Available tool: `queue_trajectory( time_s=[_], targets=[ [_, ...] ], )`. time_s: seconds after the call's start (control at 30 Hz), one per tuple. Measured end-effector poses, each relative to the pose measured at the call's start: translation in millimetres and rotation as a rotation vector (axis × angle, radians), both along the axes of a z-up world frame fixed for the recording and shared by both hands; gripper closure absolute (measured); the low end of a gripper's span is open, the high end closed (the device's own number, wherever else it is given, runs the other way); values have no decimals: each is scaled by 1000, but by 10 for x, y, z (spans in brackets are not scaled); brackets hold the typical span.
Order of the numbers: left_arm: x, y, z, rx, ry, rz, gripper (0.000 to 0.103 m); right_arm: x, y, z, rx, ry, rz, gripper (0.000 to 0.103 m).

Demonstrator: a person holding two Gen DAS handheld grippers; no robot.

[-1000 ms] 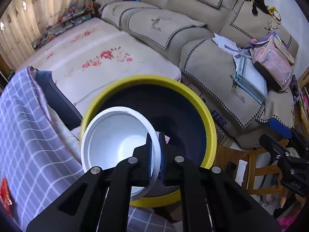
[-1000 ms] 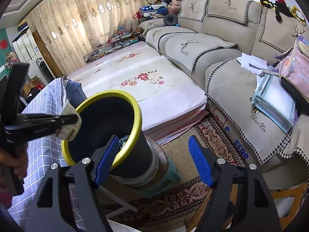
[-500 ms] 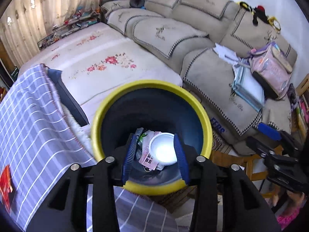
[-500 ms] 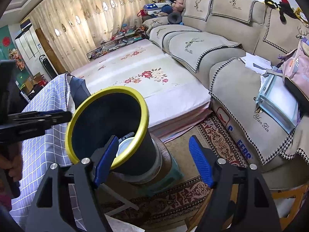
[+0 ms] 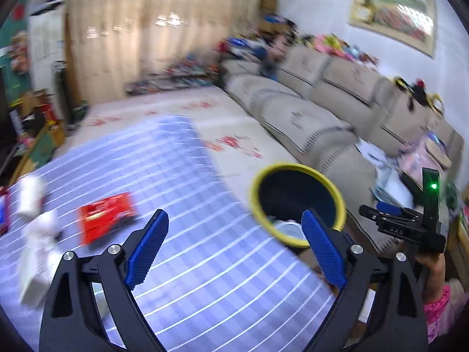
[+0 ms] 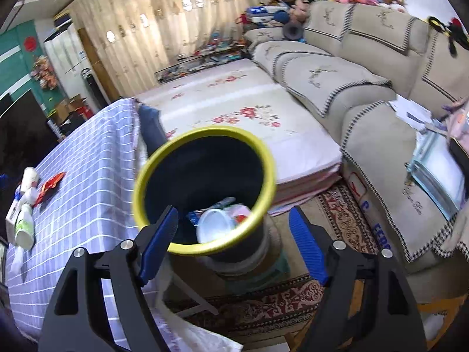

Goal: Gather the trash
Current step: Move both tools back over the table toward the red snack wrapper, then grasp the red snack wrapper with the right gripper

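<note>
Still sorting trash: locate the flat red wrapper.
The flat red wrapper lies on the blue checked tablecloth, left in the left wrist view, beside the white paper cups.

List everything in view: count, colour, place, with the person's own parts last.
Trash bin: one, black with yellow rim, on a stool beside the table.
White bowl: one, inside the bin among other trash.
Checked tablecloth: one, lavender and white, over the table.
Red wrapper: one, on the cloth.
Paper cups: at least two, white, at the table's left edge.
Sofa: one, beige, along the wall.
Rug: one, patterned red.
Left gripper: blue pads, open, empty.
Right gripper: blue pads, open, empty.
</note>
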State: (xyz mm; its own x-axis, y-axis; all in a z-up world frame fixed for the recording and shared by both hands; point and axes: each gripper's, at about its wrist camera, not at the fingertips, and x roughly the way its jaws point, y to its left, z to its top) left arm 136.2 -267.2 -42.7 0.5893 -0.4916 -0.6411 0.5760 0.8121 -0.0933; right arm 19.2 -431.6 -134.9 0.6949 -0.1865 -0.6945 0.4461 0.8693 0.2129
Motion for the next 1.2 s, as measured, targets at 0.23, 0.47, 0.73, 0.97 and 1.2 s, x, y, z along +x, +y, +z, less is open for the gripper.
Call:
queue_trajectory(
  time_s=[0.23, 0.47, 0.73, 0.97, 1.2],
  targets=[
    [-285, 1269, 99, -2, -59, 260, 11, 513, 738, 141, -25, -15, 192, 29],
    [-422, 2165, 23, -20, -55, 410, 10, 1215, 1728, 247, -20, -12, 428, 28],
    [-393, 2571, -195, -64, -9, 444, 10, 1890, 2740, 400, -87, -8, 558, 27],
    [-416, 2763, -272, -83, 5, 466, 10, 2503, 3444, 321, -178, 42, 630, 27],
    [-388, 2842, -346, -93, 27, 482, 10, 2918, 3683, 48, -249, 144, 647, 27]
  ],
)
